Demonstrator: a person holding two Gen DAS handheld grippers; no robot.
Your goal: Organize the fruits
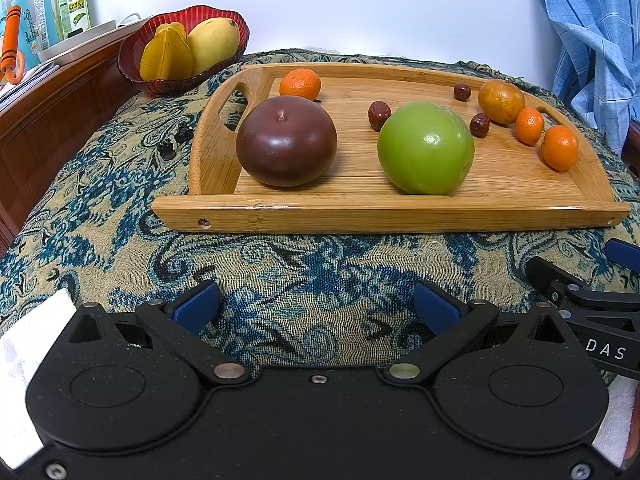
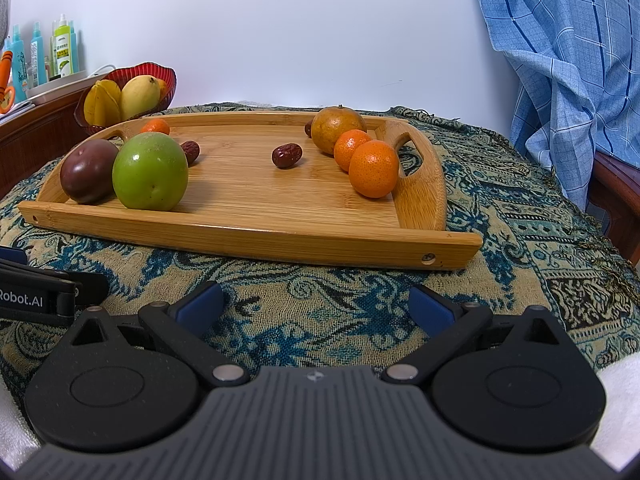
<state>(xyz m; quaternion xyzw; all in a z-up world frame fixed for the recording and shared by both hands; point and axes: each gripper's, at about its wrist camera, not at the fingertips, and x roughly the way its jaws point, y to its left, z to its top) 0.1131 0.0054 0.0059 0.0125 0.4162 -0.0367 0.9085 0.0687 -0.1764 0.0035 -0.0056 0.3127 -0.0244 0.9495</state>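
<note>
Bamboo tray [image 1: 400,216] sits straight ahead of both my tools on the paisley-cloth tabletop [image 1: 280,280], long axis running left to right across my view, handle cutouts at each end. Left tool [image 1: 316,304] is spread wide, blue pads holding nothing, hovering over the cloth short of the tray's near rail; right tool [image 2: 316,304] same, spread and empty, just beside it on the right. Left end of the tray: glossy dark purple round fruit [image 1: 286,146], smooth with a small stem, and next to it a waxy green apple-like fruit [image 1: 426,148], both nearer my left tool. Right end: two pebbly-skinned small orange citrus [image 2: 374,168] touching each other, with a duller brownish-orange citrus [image 2: 338,128] just behind, nearer my right tool. Third small orange citrus [image 1: 300,84] at the far left corner. Wrinkled red dates [image 2: 287,155] scattered mid-tray. Red ribbed glass bowl [image 1: 132,68] beyond the tray's left end already holds a ridged yellow starfruit [image 1: 166,58] and a smooth mango [image 1: 212,44]. My guess: left tool reaches forward for the purple fruit, bowl lying forward-left of it.
</note>
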